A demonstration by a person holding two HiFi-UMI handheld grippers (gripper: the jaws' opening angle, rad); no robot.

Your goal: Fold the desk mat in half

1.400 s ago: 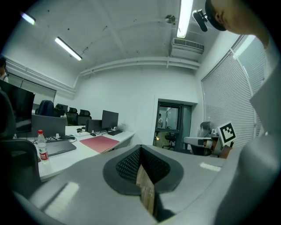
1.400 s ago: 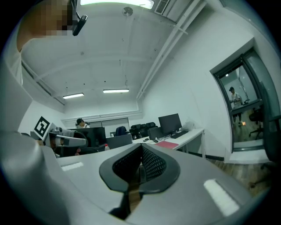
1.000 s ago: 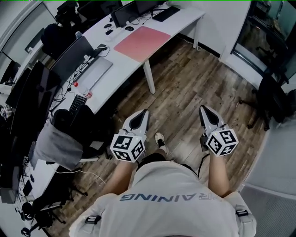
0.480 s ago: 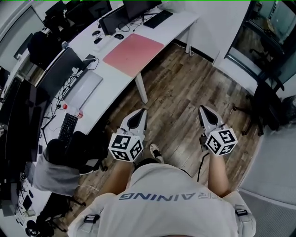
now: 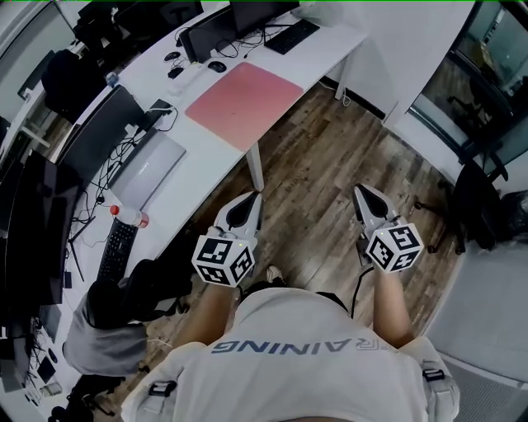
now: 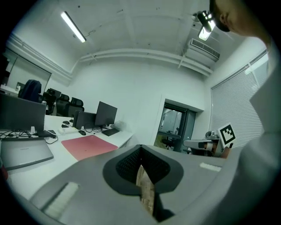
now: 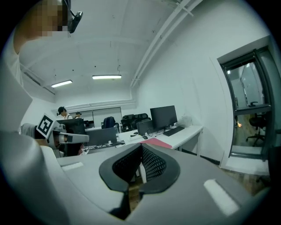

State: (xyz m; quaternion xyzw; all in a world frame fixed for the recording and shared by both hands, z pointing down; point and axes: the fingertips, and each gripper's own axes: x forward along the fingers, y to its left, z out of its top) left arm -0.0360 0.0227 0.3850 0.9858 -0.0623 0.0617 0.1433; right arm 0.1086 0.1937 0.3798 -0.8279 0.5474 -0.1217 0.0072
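The pink desk mat [image 5: 244, 103] lies flat and unfolded on the long white desk [image 5: 322, 45], ahead and to the left; it also shows as the pink mat [image 6: 89, 146] and as a thin pink strip, the mat [image 7: 156, 143]. My left gripper [image 5: 252, 198] and right gripper [image 5: 360, 190] hover over the wooden floor, well short of the desk, both pointing forward. Both are shut with nothing between the jaws. The left gripper [image 6: 141, 165] and right gripper [image 7: 141, 163] show their pads pressed together.
On the desk stand a closed grey laptop [image 5: 148, 169], monitors [image 5: 262, 11], a keyboard [image 5: 289, 37], a mouse [image 5: 216, 66] and cables. A white desk leg [image 5: 256, 169] stands ahead. Office chairs [image 5: 483, 189] sit right, a jacket-draped chair [image 5: 103, 334] left. People [image 7: 64, 113] stand far off.
Both grippers have travelled forward with the person across the floor, staying side by side and shut. The desk and pink mat now sit nearer and more central in the head view.
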